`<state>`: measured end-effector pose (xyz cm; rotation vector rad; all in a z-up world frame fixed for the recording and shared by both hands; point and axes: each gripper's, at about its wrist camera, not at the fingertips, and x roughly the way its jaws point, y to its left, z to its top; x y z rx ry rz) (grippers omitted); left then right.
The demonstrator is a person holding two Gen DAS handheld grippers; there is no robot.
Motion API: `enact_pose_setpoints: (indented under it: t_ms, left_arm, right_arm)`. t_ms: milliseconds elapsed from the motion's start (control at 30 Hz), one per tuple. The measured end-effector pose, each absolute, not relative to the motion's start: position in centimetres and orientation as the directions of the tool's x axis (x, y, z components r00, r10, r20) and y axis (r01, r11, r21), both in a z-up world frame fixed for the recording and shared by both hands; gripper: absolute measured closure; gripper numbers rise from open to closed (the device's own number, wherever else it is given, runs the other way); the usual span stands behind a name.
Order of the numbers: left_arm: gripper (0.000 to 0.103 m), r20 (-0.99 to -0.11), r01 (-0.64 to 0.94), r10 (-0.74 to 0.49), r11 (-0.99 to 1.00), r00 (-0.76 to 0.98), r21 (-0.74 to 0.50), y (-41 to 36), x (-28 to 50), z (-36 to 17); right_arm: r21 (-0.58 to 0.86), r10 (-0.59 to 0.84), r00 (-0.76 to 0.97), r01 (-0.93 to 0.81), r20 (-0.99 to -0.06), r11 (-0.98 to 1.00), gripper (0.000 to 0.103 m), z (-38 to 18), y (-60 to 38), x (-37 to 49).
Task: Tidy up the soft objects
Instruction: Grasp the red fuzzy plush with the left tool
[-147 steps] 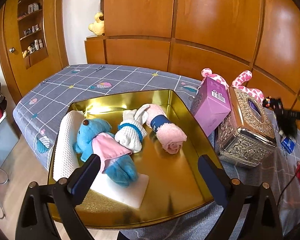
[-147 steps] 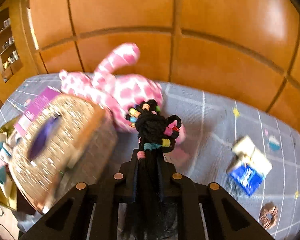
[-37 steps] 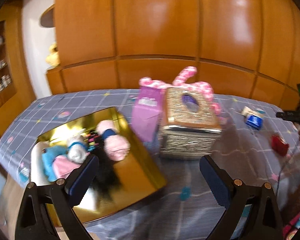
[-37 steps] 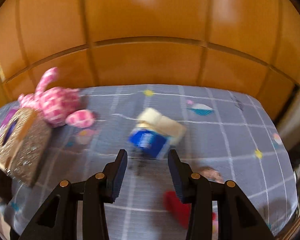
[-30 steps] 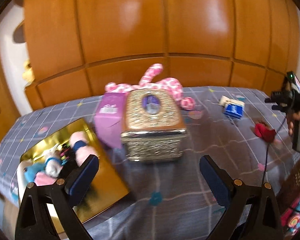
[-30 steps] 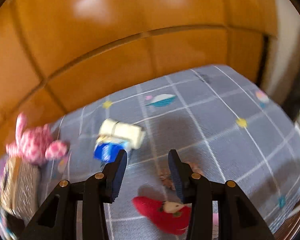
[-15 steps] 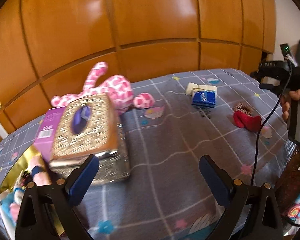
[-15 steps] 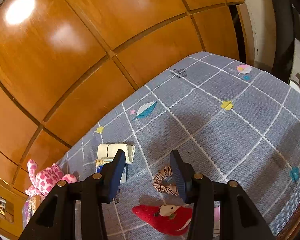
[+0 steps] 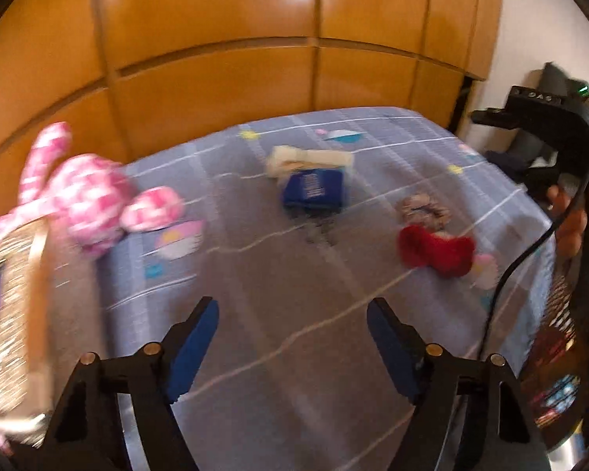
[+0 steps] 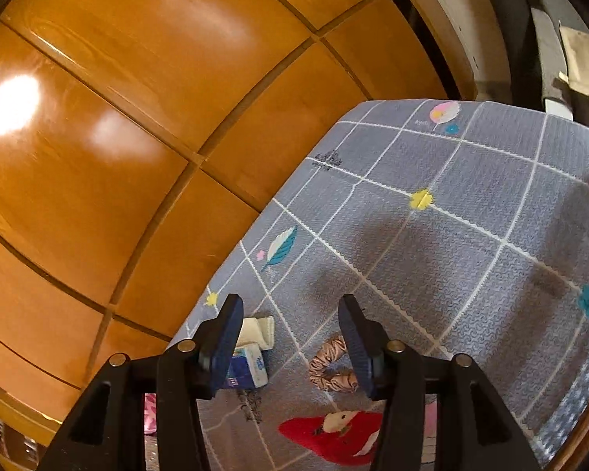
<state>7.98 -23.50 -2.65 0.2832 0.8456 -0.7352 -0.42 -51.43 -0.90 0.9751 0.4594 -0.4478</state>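
Note:
A red plush toy (image 9: 436, 251) lies on the grey checked cloth (image 9: 294, 314) at the right, with a brown scrunchie (image 9: 424, 208) just behind it. A pink spotted plush (image 9: 86, 200) lies at the left, behind the ornate tissue box (image 9: 8, 314). My left gripper (image 9: 292, 337) is open and empty above the cloth. My right gripper (image 10: 290, 333) is open and empty, held high above the red plush (image 10: 333, 431) and the scrunchie (image 10: 331, 369); the left wrist view shows its body (image 9: 561, 129) at the right edge.
A blue tissue pack (image 9: 314, 192) with a cream packet (image 9: 310, 157) behind it lies mid-table; they also show in the right wrist view (image 10: 247, 365). Wooden wall panels (image 9: 255, 39) back the table. The table's right edge drops off near a dark patterned object (image 9: 561, 353).
The left gripper has swung right, away from the gold tray, which is out of view now. The right gripper, which earlier let go of the black beaded object, has tilted upward.

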Motion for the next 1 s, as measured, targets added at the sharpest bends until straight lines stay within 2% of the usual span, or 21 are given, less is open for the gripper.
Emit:
enact_pose_setpoints:
  t_ms: [100,133,300,700,733,767,800,900,1000]
  left_arm:
    - [0.023,-0.742,0.767,-0.539,0.64,0.398,-0.053,-26.7,7.2,-3.0]
    - [0.02,-0.746,0.787,-0.543,0.615,0.385,-0.041,-27.7,6.9,-3.3]
    - [0.019,-0.761,0.859,-0.569,0.511,0.311,-0.031,-32.5,6.1,-5.0]
    - [0.017,-0.769,0.854,-0.601,0.499,0.218,-0.148,-38.5,7.1,-7.9]
    - [0.02,-0.769,0.848,-0.605,0.503,0.208,-0.166,-38.4,7.3,-8.0]
    - [0.029,-0.761,0.843,-0.62,0.501,0.191,-0.197,-38.2,7.5,-7.9]
    - [0.056,-0.758,0.844,-0.63,0.491,0.171,-0.218,-38.2,7.5,-7.9]
    - [0.066,-0.754,0.846,-0.637,0.483,0.162,-0.226,-37.5,7.1,-7.7]
    - [0.069,-0.747,0.829,-0.645,0.498,0.159,-0.253,-35.9,6.8,-7.2]
  right_arm:
    - [0.687,-0.138,0.823,0.541,-0.551,0.485,0.051,-1.0,-51.5,-0.5]
    - [0.691,-0.133,0.824,0.539,-0.55,0.482,0.051,-1.1,-51.6,-0.4]
    - [0.705,-0.112,0.831,0.526,-0.545,0.476,0.051,-1.4,-51.6,-0.3]
    - [0.724,-0.082,0.837,0.514,-0.541,0.46,0.051,-1.9,-51.7,0.0]
    - [0.725,-0.081,0.837,0.514,-0.542,0.459,0.051,-1.9,-51.8,0.0]
    - [0.724,-0.085,0.835,0.518,-0.544,0.456,0.051,-1.9,-51.8,-0.1]
    - [0.722,-0.089,0.833,0.522,-0.546,0.454,0.051,-1.9,-51.8,-0.1]
    - [0.726,-0.089,0.832,0.526,-0.548,0.442,0.051,-2.1,-51.8,-0.2]
    - [0.725,-0.097,0.828,0.535,-0.553,0.433,0.051,-2.3,-51.9,-0.2]
